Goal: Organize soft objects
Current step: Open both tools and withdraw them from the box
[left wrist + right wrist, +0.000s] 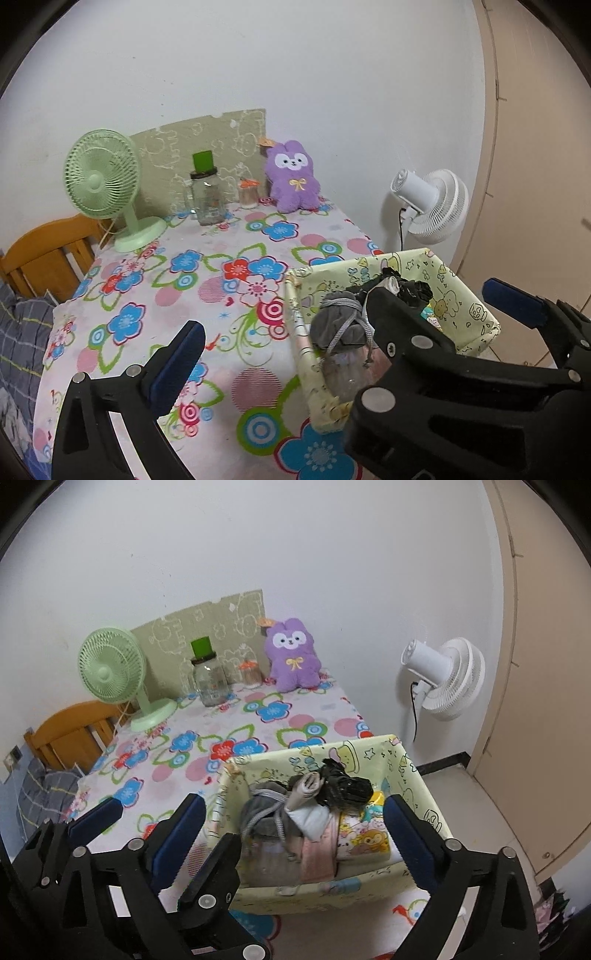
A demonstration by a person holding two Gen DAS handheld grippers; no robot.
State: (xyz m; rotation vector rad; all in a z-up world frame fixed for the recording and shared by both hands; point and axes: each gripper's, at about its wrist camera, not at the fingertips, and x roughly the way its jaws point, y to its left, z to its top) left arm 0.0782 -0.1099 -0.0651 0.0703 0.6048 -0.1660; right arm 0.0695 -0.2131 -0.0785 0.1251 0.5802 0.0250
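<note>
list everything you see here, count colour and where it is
table: 1, floral cloth in pink, blue, red and green, centre
storage box: 1, pale yellow cartoon print, near right corner of the table
soft items: several, grey, black, white, pink, cartoon print, piled in the box
plush toy: 1, purple, far edge against the wall
desk fan: 1, light green, far left of the table
jar: 1, clear with green cap, beside the green fan
small container: 1, clear with orange top, left of the plush
patterned board: 1, olive, leaning on the wall
white fan: 1, right of the table
wooden chair: 1, orange-brown, left
left gripper: black, blue pads, jaws open, empty
right gripper: same, jaws open, straddling the box
</note>
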